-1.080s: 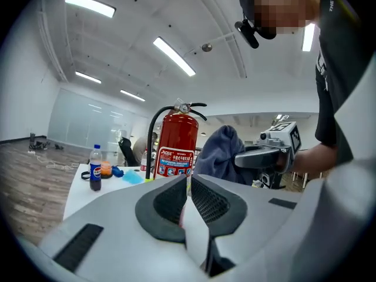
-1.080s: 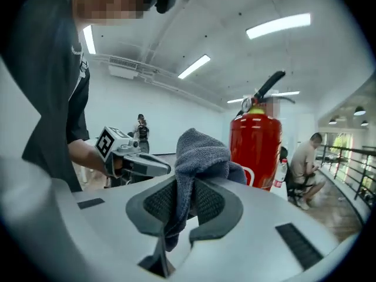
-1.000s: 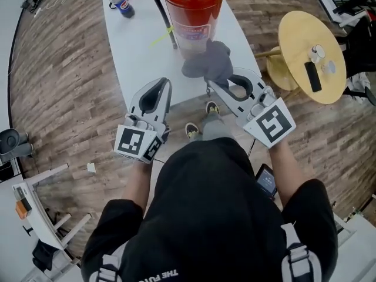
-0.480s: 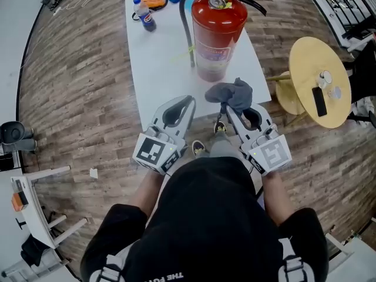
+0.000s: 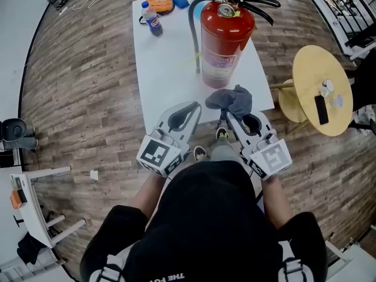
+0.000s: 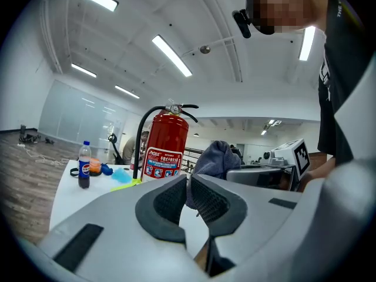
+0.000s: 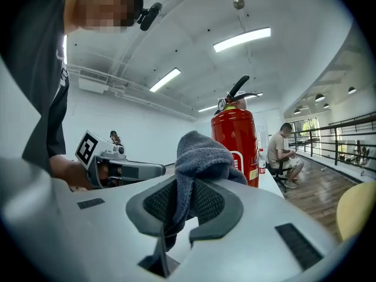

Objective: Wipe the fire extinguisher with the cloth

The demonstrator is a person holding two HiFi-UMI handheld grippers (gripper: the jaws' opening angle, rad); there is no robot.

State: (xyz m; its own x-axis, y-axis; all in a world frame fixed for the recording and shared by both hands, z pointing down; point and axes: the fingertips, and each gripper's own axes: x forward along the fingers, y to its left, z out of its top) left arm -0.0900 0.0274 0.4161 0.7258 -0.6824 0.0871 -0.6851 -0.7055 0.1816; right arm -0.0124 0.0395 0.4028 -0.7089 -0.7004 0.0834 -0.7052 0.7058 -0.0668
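At the near edge of the desk (image 5: 164, 69), the right gripper (image 5: 230, 115) (image 7: 187, 195) is clamped on the cloth (image 5: 232, 98) (image 7: 197, 154). The cloth is bunched above the jaws with a tail hanging below, just in front of the extinguisher (image 5: 226, 37) (image 7: 238, 140) base; can't tell if they touch. The left gripper (image 5: 197, 106) (image 6: 188, 187) is just beside it, jaws closed to a thin slit with nothing between them. The extinguisher is upright on the desk's right half, black hose down its left side, and a bottle (image 5: 151, 17) stands at the far left corner.
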